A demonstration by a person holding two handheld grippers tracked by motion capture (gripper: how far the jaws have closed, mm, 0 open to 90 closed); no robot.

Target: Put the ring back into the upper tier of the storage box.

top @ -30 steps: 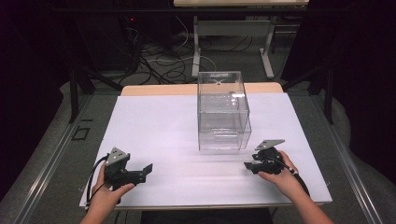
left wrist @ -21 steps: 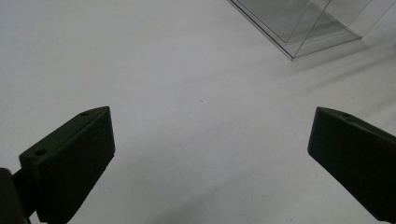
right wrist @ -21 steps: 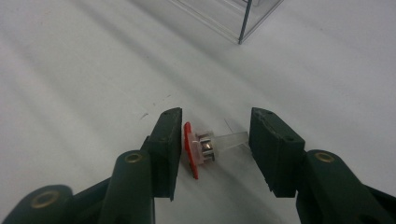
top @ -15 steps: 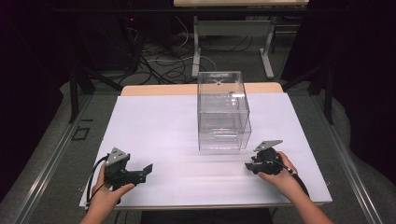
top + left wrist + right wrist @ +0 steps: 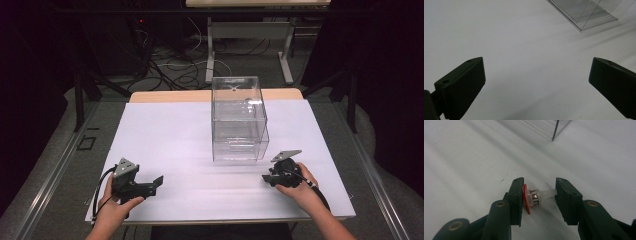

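Observation:
My right gripper (image 5: 538,195) is shut on a small clear tube with a red cap and a silver ring (image 5: 536,196), held crosswise just above the white sheet. In the high view that gripper (image 5: 268,179) sits at the front right, a little in front of a tall clear plastic box (image 5: 239,120). My left gripper (image 5: 157,183) rests at the front left of the sheet. Its jaws stand wide apart with nothing between them in the left gripper view (image 5: 536,82). A bottom corner of the clear box (image 5: 586,13) shows ahead of it to the right.
A white sheet (image 5: 170,135) covers the table, with a wooden strip (image 5: 170,95) along the far edge. The clear box corner (image 5: 550,128) lies just ahead of the right gripper. Metal rails run along both sides of the table; cables and a desk frame lie on the floor beyond.

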